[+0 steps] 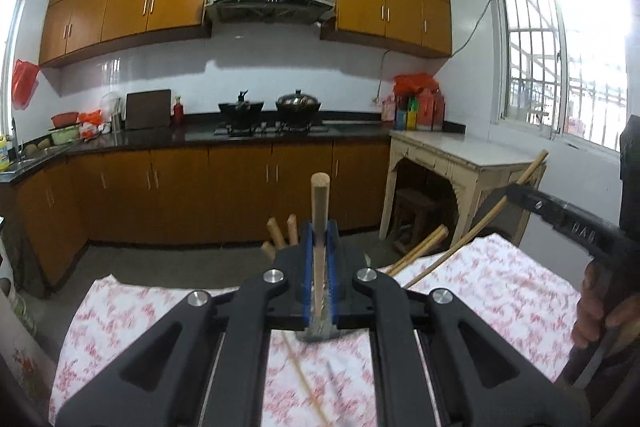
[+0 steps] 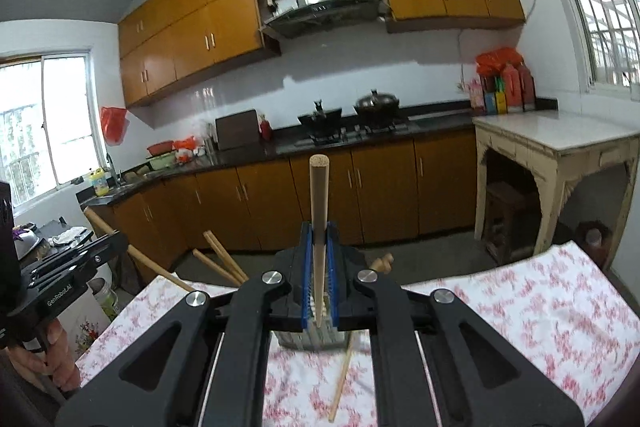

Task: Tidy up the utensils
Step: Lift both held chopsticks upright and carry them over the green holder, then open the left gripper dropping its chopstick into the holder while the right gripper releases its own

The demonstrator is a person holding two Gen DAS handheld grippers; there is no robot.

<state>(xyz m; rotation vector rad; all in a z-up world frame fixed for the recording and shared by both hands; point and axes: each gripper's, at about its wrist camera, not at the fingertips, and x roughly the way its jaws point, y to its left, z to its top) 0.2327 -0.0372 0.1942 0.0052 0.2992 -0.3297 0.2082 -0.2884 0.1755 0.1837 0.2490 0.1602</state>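
Straight ahead in the left wrist view, the left tongs (image 1: 320, 227) are clenched on a wooden stick (image 1: 320, 205), most likely a chopstick, whose rounded end stands up toward twelve o'clock over the flowered tabletop (image 1: 500, 287). Just behind the jaws, at about eleven o'clock, a few more wooden ends (image 1: 282, 229) poke up, apparently from a holder that the tongs hide. At two o'clock the right tongs (image 1: 502, 193) reach in, gripping a thin stick (image 1: 478, 225) that slants down to the cloth; another thin stick (image 1: 304, 383) lies on the cloth at six o'clock. From the right wrist view, the right tongs (image 2: 319, 231) are shut tight on a wooden chopstick (image 2: 319, 203) pointing to twelve o'clock, with a metal holder (image 2: 308, 339) half hidden below them and a loose chopstick (image 2: 342, 375) on the tabletop (image 2: 520, 311) at six o'clock. The left tongs (image 2: 108, 239) show at nine o'clock, with other wooden handles (image 2: 224, 259) rising at ten o'clock. My judgement is that the gathering step is under way: each held piece next needs turning upright over the holder and lowering in before release, taking care not to knock the sticks already there.
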